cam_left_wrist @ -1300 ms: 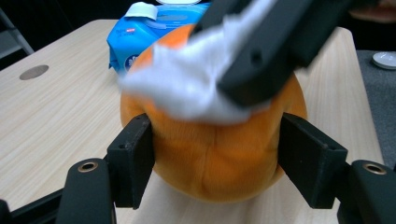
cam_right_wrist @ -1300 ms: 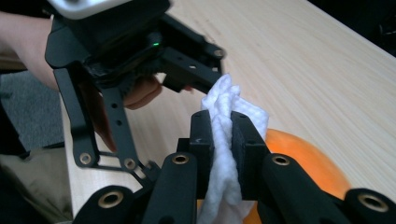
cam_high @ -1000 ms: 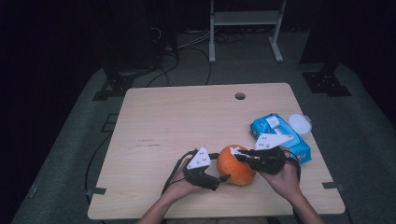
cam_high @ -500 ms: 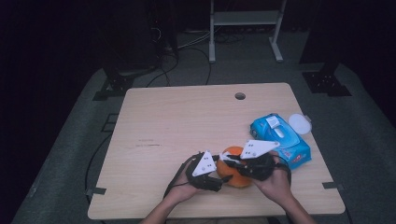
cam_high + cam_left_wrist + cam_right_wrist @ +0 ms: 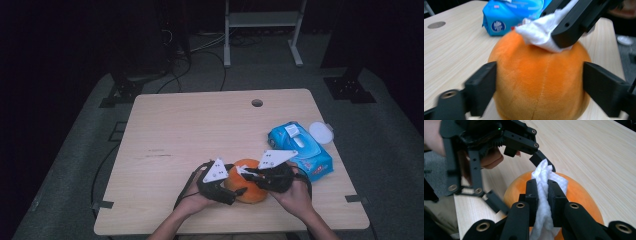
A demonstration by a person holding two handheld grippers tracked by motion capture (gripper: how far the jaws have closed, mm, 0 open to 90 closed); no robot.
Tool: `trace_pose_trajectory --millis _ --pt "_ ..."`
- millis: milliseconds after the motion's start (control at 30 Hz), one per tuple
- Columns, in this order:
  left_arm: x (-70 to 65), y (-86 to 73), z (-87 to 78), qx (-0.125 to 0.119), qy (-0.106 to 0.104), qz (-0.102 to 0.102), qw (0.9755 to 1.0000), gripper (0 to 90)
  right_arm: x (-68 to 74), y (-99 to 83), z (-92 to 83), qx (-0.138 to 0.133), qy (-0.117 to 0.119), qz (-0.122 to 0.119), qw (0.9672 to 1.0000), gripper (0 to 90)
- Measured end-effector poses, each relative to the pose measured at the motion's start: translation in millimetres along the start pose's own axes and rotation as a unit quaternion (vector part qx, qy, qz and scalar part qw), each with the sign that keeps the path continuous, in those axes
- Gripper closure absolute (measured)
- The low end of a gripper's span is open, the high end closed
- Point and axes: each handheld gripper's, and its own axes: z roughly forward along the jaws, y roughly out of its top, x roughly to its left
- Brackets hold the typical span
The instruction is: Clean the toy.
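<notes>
An orange plush ball (image 5: 252,194) rests near the table's front edge. My left gripper (image 5: 239,184) has the ball (image 5: 531,65) between its jaws, which touch both of its sides; they have just been opening. My right gripper (image 5: 246,173) comes in from the right, shut on a crumpled white wipe (image 5: 241,170). The wipe (image 5: 541,173) sticks out past the right gripper (image 5: 543,187) and lies against the top of the ball (image 5: 579,192). In the left gripper view, the wipe (image 5: 539,32) presses on the ball's crown.
A blue pack of wipes (image 5: 300,150) lies to the right of the ball, with a white round lid (image 5: 320,132) beyond it. The wooden table (image 5: 200,130) has a cable hole (image 5: 257,103) at the back. A metal stand (image 5: 262,30) and cables are on the floor behind.
My right gripper has slid the wipe slightly left across the top of the ball. The left gripper has stayed at the ball.
</notes>
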Motion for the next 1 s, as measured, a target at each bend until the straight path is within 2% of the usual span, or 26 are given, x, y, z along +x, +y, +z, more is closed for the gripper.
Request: trace_pose_trajectory --millis 33,133,233,267,333,400,433,467,533,567,600,633,667,800,833,867,933,967,1000 --pt "1.6 -1.2 -1.4 0.002 0.0 0.003 1.0 22.7 -3.8 -1.0 -0.7 -0.001 0.008 0.004 1.0 79.7" --pt "5.5 -4.6 -3.0 0.009 0.001 0.009 0.9999 24.6 -11.7 -5.8 -4.0 -0.001 0.007 0.017 0.9998 79.7" --pt "10.5 -8.5 -5.5 0.013 -0.004 0.001 0.9999 24.4 -21.9 -13.7 -7.3 0.008 -0.01 0.028 0.9995 79.6" --pt "11.7 -8.2 -6.0 0.01 -0.008 -0.003 0.9999 23.3 -25.3 -16.4 -8.6 0.01 -0.013 0.034 0.9993 79.6" --pt "11.2 -3.5 -6.0 0.004 -0.007 -0.004 1.0 17.4 -28.1 -19.2 -9.8 0.003 -0.004 0.049 0.9988 79.6" --pt "7.8 1.8 -4.7 -0.018 -0.004 0.007 0.9998 11.6 -23.2 -17.0 -7.3 0.003 -0.008 0.04 0.9992 79.5" --pt "5.7 3.7 -3.5 -0.023 -0.007 0.01 0.9997 11.5 -20.0 -15.1 -5.4 -0.002 0.003 0.038 0.9993 79.5" --pt "4.2 4.4 -2.6 -0.019 -0.008 0.02 0.9996 12.0 -15.4 -12.6 -3.0 -0.006 0.014 0.032 0.9994 79.5" --pt "3.2 2.2 -3.0 -0.005 -0.006 0.036 0.9993 17.9 -5.0 -7.4 1.6 0.003 0.01 0.007 0.9999 79.3" --pt "4.7 0.5 -4.5 -0.005 -0.009 0.029 0.9995 21.4 -2.6 -6.1 2.1 0.007 0.005 -0.002 1.0 79.2" --pt "6.5 -1.0 -5.8 -0.004 -0.013 0.02 0.9997 23.6 -3.3 -6.3 1.7 0.006 0.008 -0.002 0.9999 79.3" --pt "6.5 -1.0 -5.8 -0.004 -0.013 0.02 0.9997 25.6 -3.3 -6.3 1.7 0.006 0.008 -0.002 0.9999 79.3" --pt "9.3 -2.9 -8.0 0.002 -0.011 0.015 0.9998 26.8 -9.2 -8.8 0.1 0.006 0.012 0.008 0.9999 79.4" --pt "14.5 -6.1 -10.7 0.007 -0.016 0.004 0.9998 27.5 -22.8 -18.9 -3.7 0.008 0.003 0.031 0.9995 79.5" --pt "14.5 -4.8 -10.5 0.007 -0.015 0.008 0.9998 26.9 -24.4 -20.2 -5.0 0.007 0.0 0.034 0.9994 79.5" --pt "13.5 -2.0 -10.3 0.006 -0.012 0.013 0.9998 24.8 -24.5 -20.2 -5.9 0.005 0.0 0.038 0.9993 79.5" --pt "12.2 1.0 -9.9 0.0 -0.009 0.014 0.9999 17.0 -19.5 -17.0 -4.5 0.004 -0.002 0.029 0.9996 79.4" --pt "8.7 4.7 -8.4 -0.022 -0.011 0.021 0.9995 14.8 -15.8 -14.9 -2.6 0.001 0.003 0.024 0.9997 79.4" --pt "6.9 5.3 -7.0 -0.021 -0.013 0.025 0.9994 14.8 -11.7 -12.6 -0.4 -0.005 0.019 0.019 0.9996 79.4"
